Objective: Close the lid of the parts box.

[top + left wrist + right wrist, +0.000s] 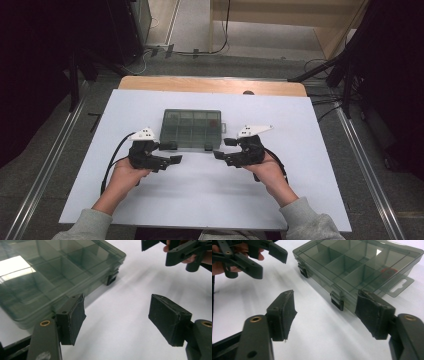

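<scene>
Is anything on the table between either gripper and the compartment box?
Nothing visible. The left gripper and right gripper sit just in front of the closed box, jaws open and empty, with bare white table between them and its two front latches.

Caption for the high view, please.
Two hand-held grippers, left gripper and right gripper, both open, flank the near edge of a closed smoky compartment box on a white table.
</scene>
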Tool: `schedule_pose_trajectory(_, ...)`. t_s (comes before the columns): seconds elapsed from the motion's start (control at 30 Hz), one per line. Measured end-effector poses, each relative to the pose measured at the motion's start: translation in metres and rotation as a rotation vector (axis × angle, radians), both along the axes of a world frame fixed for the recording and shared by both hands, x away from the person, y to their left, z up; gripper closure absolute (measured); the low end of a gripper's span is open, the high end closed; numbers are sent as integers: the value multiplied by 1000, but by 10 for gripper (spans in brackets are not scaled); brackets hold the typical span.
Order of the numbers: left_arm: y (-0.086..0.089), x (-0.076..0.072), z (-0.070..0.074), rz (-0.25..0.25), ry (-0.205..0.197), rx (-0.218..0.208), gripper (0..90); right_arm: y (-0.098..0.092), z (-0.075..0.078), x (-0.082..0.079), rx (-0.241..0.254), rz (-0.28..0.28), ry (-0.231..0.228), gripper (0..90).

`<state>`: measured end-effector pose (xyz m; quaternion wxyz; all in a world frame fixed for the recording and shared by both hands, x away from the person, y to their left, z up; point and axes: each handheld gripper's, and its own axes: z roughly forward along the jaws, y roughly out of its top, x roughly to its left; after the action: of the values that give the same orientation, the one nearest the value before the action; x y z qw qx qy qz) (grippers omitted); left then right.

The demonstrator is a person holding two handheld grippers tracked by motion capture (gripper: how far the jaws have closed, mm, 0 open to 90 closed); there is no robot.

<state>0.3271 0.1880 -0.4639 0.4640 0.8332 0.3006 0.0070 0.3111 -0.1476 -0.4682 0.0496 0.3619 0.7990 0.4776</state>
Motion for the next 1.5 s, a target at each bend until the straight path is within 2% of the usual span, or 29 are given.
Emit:
schedule_pose_trajectory(0.2,0,-7,-6,-17,8,21,286,-3,-5,-6,-8,-5,6,297)
schedule_pose_trajectory(0.37,2,-12,-7,-23,19,29,287,-8,-7,-10,-15,-10,-12,275)
schedule_pose_trajectory(0.67,8,-22,-10,-33,15,47,286,-16,-12,-16,-30,-15,-13,264)
schedule_pose_trajectory(0.8,11,-27,-12,-21,-2,60,287,-20,-17,-19,-38,2,-3,262)
schedule_pose_trajectory(1.03,16,-31,-14,-19,16,58,287,-32,-24,-25,-57,4,3,262)
schedule_pose_trajectory(1.1,17,-31,-13,-15,16,59,287,-34,-24,-26,-56,0,4,262)
schedule_pose_trajectory(1.2,20,-32,-13,-18,42,55,287,-37,-23,-29,-49,-4,4,262)
schedule_pose_trajectory(1.4,22,-36,-12,-20,43,50,287,-42,-22,-35,-42,2,-1,258)
schedule_pose_trajectory(1.5,23,-37,-13,-22,69,49,287,-44,-21,-38,-50,-3,-2,258)
